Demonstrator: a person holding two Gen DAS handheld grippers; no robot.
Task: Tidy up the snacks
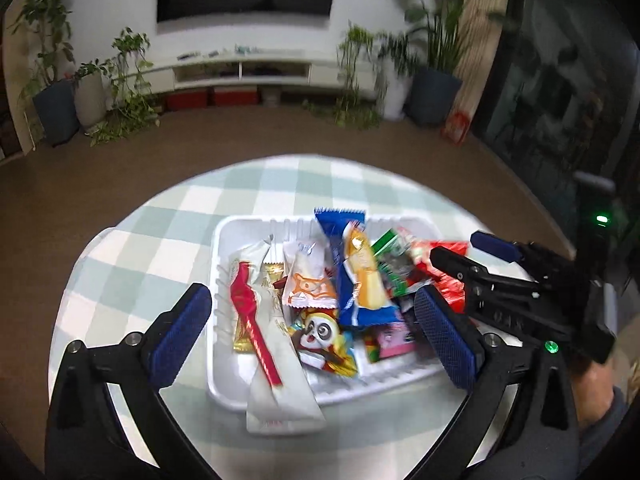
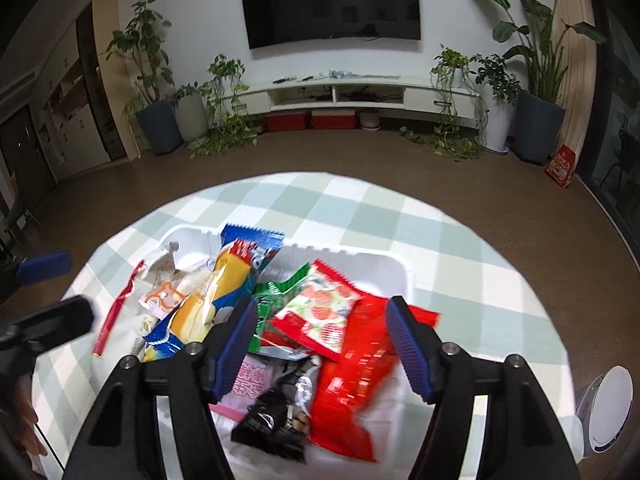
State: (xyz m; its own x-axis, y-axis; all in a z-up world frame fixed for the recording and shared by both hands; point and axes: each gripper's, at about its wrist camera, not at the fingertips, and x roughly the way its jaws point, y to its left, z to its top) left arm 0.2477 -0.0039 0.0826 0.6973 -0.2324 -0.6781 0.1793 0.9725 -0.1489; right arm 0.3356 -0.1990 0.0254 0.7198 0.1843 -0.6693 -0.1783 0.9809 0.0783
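A white tray [image 1: 224, 240] on a round checked table [image 1: 248, 184] holds several snack packs: a long white pack with a red stripe [image 1: 276, 376], a blue-and-yellow pack [image 1: 360, 280], a panda pack [image 1: 320, 332]. My left gripper [image 1: 312, 332] is open and empty above the tray's near side. In the right wrist view my right gripper [image 2: 320, 344] is open over the tray [image 2: 384, 264], above a red pack [image 2: 356, 376], a strawberry pack [image 2: 320, 312] and a black pack [image 2: 272, 420]. The right gripper also shows in the left wrist view [image 1: 460, 248], open.
A white round object [image 2: 608, 412] sits at the table's right edge. Past the table lies brown floor with potted plants [image 2: 156, 80], a low white TV shelf [image 2: 344, 92] and a wall TV [image 2: 332, 0].
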